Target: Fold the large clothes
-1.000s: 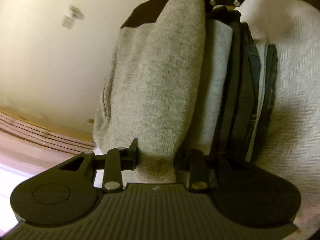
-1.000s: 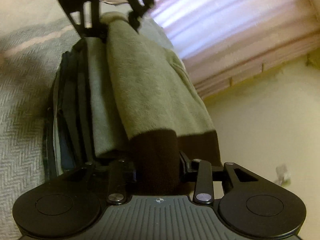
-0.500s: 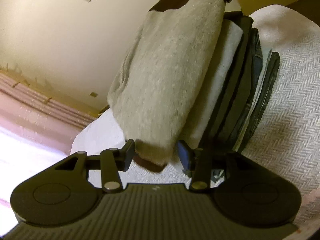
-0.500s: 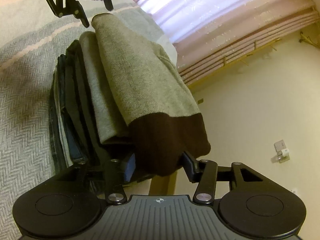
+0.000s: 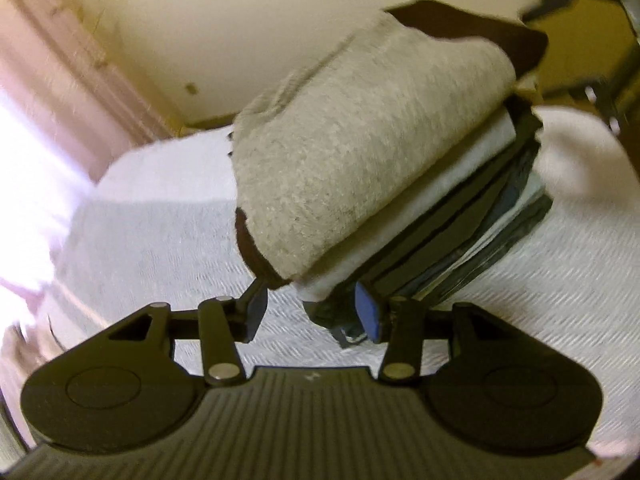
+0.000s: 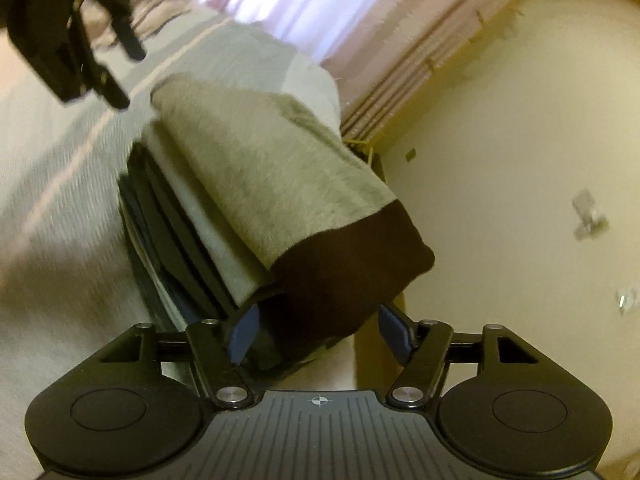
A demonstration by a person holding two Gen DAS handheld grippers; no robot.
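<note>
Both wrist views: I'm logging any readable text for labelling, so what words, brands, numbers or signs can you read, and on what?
None can be read.
Right gripper body: a small crosshair mark, no letters.
Left gripper body: a faint pale mark, too blurred to read.
Grey sweater and the folded stack beneath it: no label or print visible.
Wall fittings: blurred, no text legible.

Both grippers let go of the folded grey sweater (image 5: pixel 352 168) — a second ago each was clamped on an end. The left gripper (image 5: pixel 312 312) and right gripper (image 6: pixel 320 332) now stand open, pulled back, and the sweater rests atop the stack of clothes (image 5: pixel 472 248).
</note>
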